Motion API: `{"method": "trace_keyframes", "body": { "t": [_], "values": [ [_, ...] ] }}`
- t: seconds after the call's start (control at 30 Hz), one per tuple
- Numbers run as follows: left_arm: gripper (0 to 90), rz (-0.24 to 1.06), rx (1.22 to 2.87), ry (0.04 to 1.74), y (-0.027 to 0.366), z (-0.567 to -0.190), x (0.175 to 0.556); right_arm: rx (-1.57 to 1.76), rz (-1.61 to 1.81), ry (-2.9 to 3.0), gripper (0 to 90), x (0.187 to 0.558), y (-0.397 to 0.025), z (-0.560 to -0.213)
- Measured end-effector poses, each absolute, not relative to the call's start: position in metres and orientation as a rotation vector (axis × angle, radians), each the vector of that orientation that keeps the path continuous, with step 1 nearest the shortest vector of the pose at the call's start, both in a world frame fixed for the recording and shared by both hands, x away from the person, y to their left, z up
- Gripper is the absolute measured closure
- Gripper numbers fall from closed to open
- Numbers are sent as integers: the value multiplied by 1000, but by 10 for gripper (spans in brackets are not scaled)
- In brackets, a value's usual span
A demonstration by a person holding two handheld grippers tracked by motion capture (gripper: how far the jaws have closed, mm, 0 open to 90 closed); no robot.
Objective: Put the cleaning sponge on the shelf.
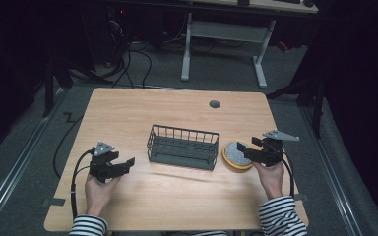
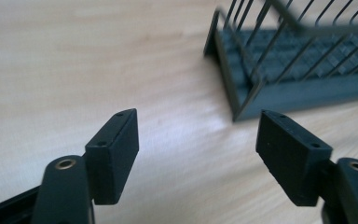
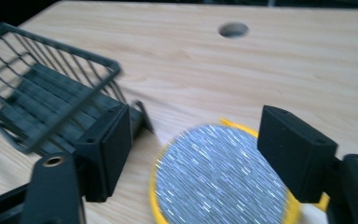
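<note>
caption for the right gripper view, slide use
Open right gripper poised over a yellow-rimmed glittery disc beside a dark wire basket on a wooden table.

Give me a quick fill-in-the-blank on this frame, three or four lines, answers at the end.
1. The wire basket sits between the two tools and holds ____.
2. The round sponge with the yellow rim lies beside the basket, under the ____ tool.
3. The jaws of the left tool stand ____ with bare table between them.
4. The round hole in the table lies on the ____ side of the basket from the person.

Missing words: nothing; right; open; far
</note>
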State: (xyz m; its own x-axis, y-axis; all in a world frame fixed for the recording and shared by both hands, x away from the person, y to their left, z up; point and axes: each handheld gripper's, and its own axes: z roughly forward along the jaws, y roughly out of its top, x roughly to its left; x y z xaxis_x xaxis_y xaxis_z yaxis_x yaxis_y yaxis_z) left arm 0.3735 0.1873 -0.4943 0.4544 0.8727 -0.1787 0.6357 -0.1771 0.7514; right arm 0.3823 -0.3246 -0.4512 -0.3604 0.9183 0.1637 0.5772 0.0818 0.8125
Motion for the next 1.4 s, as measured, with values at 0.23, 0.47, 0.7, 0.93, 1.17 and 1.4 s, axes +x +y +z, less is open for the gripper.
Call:
{"method": "trace_keyframes", "body": {
  "t": [0.23,0.47,0.7,0.93,1.17,1.4],
  "values": [
    [261,443,1991,1295,186,-518,367,1598,1176,1915,245,380,-354,-470],
    [251,460,2008,1306,187,-531,365,1673,1102,1908,219,384,-366,-491],
    [241,528,1991,1277,185,-537,362,1733,1101,1915,213,383,-368,-501],
    [228,551,1999,1289,181,-537,361,1789,1093,1897,218,388,-365,-512],
    [226,553,1998,1294,181,-537,361,1828,1093,1894,221,395,-361,-519],
    [226,554,1996,1297,181,-537,361,1820,1115,1903,241,397,-358,-519]
  ]
}}
